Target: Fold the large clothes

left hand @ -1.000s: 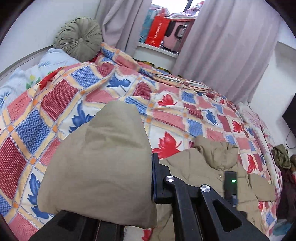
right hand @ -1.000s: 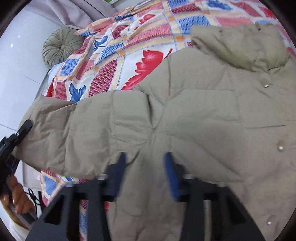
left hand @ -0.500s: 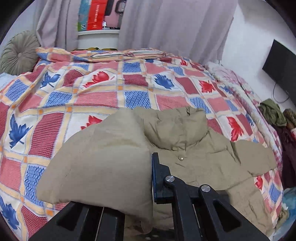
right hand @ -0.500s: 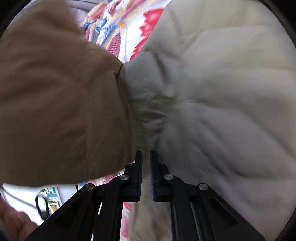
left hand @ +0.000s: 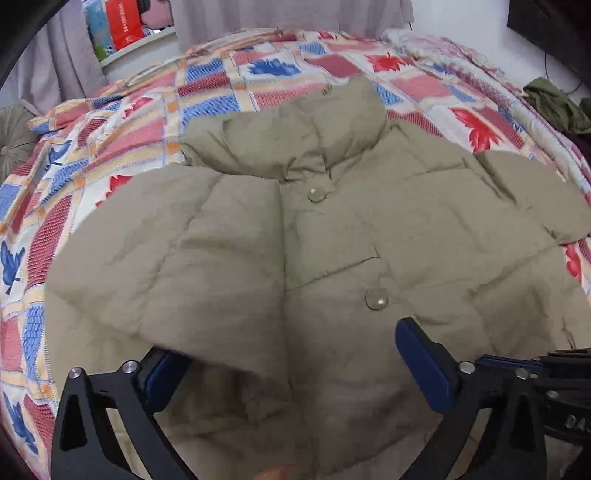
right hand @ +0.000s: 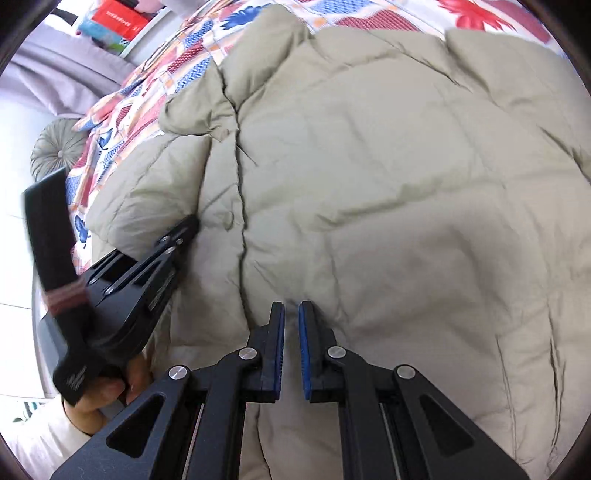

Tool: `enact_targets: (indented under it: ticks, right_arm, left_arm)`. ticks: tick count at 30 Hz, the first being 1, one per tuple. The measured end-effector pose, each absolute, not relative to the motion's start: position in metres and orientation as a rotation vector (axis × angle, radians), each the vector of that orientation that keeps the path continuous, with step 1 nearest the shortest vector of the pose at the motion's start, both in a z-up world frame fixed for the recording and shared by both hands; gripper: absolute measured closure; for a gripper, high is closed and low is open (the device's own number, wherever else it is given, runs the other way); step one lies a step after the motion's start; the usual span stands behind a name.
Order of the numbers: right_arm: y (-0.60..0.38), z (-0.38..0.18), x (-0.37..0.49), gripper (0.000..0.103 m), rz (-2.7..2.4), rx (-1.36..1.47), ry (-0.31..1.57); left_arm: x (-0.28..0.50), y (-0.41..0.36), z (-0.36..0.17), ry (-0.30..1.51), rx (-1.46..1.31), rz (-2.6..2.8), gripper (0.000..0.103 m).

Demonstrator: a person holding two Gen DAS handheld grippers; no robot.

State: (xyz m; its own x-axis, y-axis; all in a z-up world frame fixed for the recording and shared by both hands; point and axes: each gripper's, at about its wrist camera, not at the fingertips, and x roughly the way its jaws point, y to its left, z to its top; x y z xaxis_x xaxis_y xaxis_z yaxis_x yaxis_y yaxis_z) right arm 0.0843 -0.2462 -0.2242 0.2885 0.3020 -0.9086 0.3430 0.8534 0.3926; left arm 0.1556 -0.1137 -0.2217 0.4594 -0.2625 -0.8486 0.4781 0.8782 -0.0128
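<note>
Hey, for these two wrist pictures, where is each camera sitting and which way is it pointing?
Left wrist: sits behind the left gripper, jaws wide apart, looking steeply down at the khaki jacket spread on the patterned quilt, curtains beyond.
Right wrist: sits behind the right gripper, pads nearly together, looking steeply down at the jacket's front; the other gripper and the hand holding it show at left.
Shared: the jacket, the quilt, the red box on the sill.

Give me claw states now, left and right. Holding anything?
Left claw: open, jaws have just been opening; the khaki jacket sleeve lies between them, released.
Right claw: shut, nothing seen between the pads, tips at the jacket.
</note>
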Motion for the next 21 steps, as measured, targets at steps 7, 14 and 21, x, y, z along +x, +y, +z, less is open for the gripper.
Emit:
enact_targets:
  ticks: [7,14,21]
  right_arm:
    - [-0.259,-0.208,0.085,0.092,-0.016,0.590,1.280]
    - [-0.189,-0.149,0.124,0.015,0.135,0.230,1.153]
    - [-0.076,-0.170,0.176,0.015,0.153,-0.266,1.079]
  left_arm:
    - [0.150,-0.027,-0.176,0.961,0.162,-0.394,0.000]
    - [0.233,0.113,-0.208,1.104,-0.280,-0.215,0.000]
    - [0.279,0.124,-0.257,1.212,-0.480,-0.228,0.025]
